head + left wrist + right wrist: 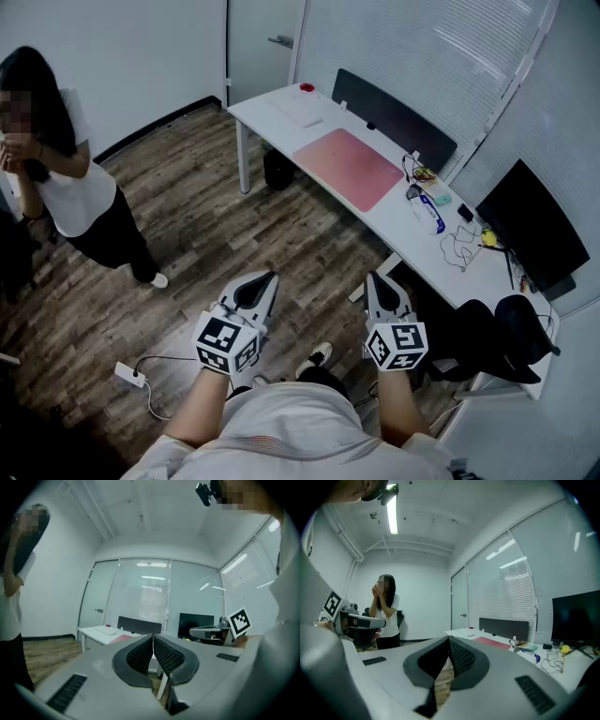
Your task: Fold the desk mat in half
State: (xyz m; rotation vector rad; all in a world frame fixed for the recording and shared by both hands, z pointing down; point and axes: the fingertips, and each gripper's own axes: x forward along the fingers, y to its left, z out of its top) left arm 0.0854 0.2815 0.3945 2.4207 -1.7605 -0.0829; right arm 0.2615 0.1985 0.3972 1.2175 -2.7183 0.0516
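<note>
- The white tabletop (261,117) runs on a slant through the head view, from far left to near right. It stands across a strip of wood floor from the person holding the tongs.
- The pink desk mat (349,169) lies flat and unfolded on the middle stretch of the tabletop. Its long axis follows the tabletop's length. A white keyboard (298,111) sits past its far end, and cables and small clutter sit past its near end.
- The mat is ahead of both tongs and well apart from them, out of reach by my reading. It looks nearer the right side, so the right arm should reach it first, and the near long edge faces the person.
- The left tongs (265,278) hang low in front of the body. The left gripper view shows the ribbed pads pressed together with nothing between them, and the mat as a pink sliver off to the left beyond the tips.
- The right tongs (375,278) are level with the left ones, also closed tight and empty. The mat lies beyond their tips, off to the right.
</note>
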